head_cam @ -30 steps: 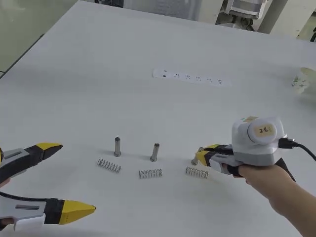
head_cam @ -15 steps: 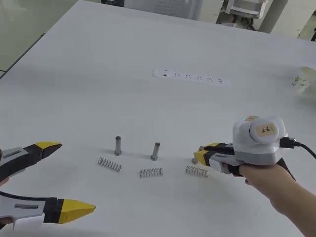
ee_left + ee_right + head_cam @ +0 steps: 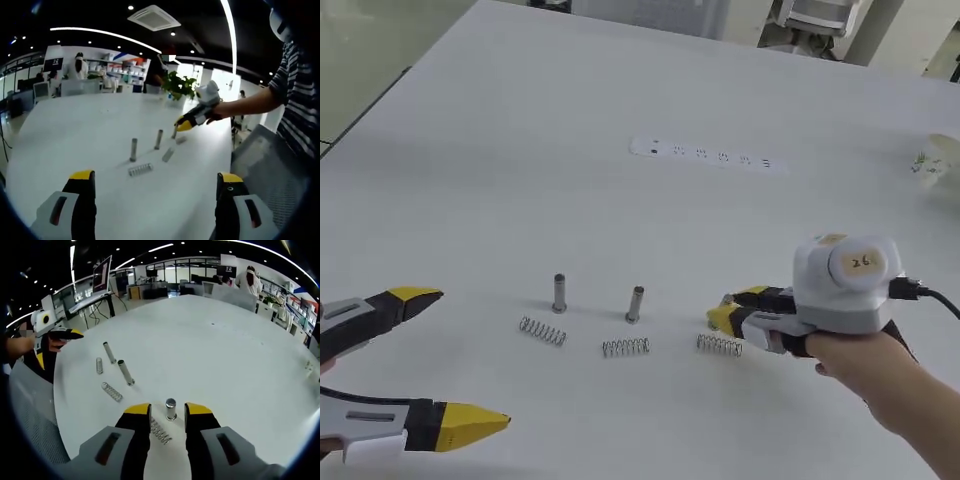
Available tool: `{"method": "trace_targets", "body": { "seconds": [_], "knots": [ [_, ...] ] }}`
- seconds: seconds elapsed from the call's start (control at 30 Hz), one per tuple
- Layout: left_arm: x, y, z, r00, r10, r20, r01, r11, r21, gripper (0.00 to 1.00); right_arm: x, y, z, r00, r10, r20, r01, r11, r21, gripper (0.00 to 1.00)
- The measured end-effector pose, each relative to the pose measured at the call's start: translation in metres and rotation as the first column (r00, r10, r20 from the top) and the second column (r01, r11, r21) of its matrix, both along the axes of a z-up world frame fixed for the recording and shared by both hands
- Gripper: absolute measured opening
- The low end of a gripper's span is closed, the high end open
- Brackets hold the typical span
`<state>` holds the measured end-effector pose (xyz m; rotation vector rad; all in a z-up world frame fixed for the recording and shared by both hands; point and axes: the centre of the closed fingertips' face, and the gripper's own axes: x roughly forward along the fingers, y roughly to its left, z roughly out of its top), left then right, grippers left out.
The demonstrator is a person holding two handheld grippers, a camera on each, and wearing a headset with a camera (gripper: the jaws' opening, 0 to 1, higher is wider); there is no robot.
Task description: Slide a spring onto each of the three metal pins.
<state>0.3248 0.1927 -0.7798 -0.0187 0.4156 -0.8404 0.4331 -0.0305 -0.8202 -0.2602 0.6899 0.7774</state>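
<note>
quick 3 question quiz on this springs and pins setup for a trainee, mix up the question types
1. True or false: a spring already sits on a pin.
2. Multiple choice: the right claw is A) shut on a spring, B) open with a pin between its jaws, C) open and far from every pin.
3. Short answer: how many springs lie flat on the table?

Key: 1 false; 2 B; 3 three.
</note>
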Motion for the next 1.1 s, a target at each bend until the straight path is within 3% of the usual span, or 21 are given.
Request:
{"method": "trace_targets", "body": {
  "seconds": [0.63,1.1],
  "knots": [
    [0.003,0.001,0.001,1.0,0.007,0.004,-0.007,1.0,-0.007,0.98,-0.004,-0.005,0.001,0.999,0.035,0.021,-0.035,0.999,-0.016,0.36],
    [0.005,0.001,0.003,1.0,0.003,0.015,-0.003,1.0,-0.011,0.98,-0.017,-0.006,0.003,0.989,0.146,0.032,-0.143,0.986,-0.08,0.36]
  ]
}}
